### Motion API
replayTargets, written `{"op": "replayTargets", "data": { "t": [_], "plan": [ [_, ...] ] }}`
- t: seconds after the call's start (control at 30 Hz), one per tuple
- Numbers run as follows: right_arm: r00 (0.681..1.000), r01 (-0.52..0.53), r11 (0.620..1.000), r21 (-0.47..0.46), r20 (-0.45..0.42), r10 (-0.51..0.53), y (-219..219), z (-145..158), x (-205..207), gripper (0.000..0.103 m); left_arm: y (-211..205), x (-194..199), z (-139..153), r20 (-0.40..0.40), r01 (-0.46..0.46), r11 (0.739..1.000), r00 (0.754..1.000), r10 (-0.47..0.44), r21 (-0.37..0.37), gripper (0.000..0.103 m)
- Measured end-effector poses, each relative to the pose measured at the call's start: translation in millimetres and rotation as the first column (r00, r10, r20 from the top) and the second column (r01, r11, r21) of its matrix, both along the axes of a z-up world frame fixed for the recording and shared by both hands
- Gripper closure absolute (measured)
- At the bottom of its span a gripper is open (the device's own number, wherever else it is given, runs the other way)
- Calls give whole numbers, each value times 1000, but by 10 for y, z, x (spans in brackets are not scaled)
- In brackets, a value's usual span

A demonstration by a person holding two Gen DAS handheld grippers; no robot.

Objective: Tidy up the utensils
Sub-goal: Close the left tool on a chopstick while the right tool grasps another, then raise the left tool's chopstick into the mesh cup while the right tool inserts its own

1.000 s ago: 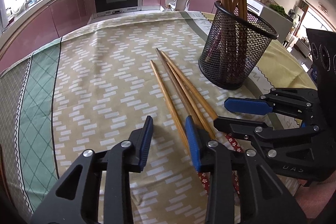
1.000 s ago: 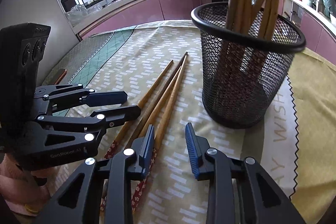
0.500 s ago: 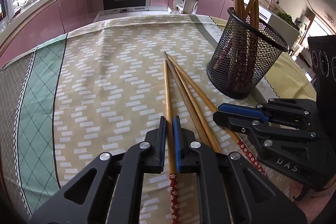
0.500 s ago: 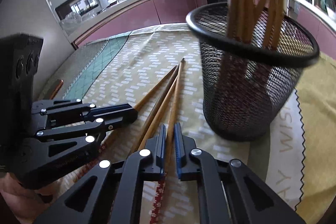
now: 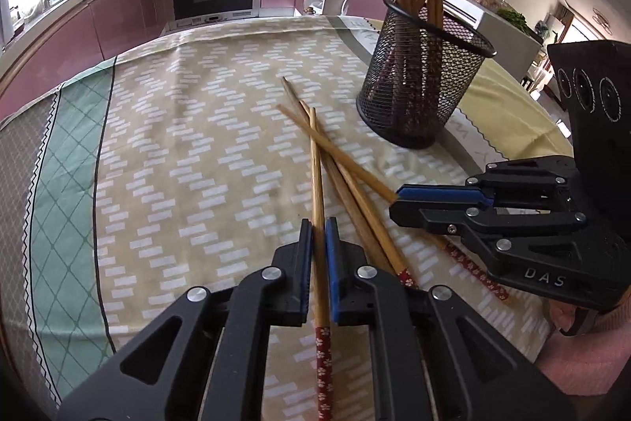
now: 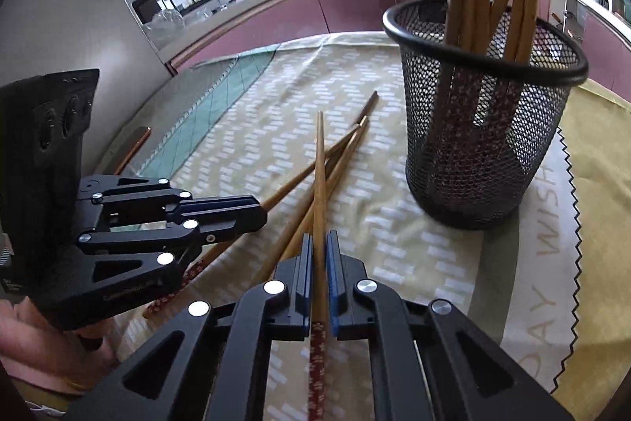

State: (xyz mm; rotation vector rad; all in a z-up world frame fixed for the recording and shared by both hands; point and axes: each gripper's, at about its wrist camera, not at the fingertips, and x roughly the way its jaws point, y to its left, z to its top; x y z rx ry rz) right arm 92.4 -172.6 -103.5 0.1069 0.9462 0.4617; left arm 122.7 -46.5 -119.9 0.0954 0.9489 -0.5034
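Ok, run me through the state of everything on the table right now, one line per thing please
Left tool: shut on one chopstick, crossing over the loose ones.
Right tool: shut on another chopstick, tip lifted over the pile.
Loose chopsticks: two lying flat on the cloth, side by side.
Mesh holder: upright, several chopsticks standing in it.
Tablecloth: spread flat.

I see one wooden chopstick [image 5: 318, 208] with a red flowery end pinched in my left hand-held gripper [image 5: 318, 239], pointing straight ahead. My right hand-held gripper [image 6: 320, 251] pinches another chopstick [image 6: 320, 176]. Two more chopsticks [image 5: 355, 200] lie crossed between them. Ahead on the right stands a black mesh cup [image 5: 422, 81] full of chopsticks.
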Motion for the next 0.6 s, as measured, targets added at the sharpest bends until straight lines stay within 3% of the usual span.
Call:
{"op": "replayTargets", "data": {
  "t": [0.4,0.6],
  "plan": [
    [1000,6,1000,-14,15,-6,95,-3,166,96,-120,251,-15,18,7,999,1000,-8,42,88],
    [999,9,1000,16,39,-10,-14,60,65,97,-127,258,-4,23,-24,999,999,23,33,95]
  ]
}}
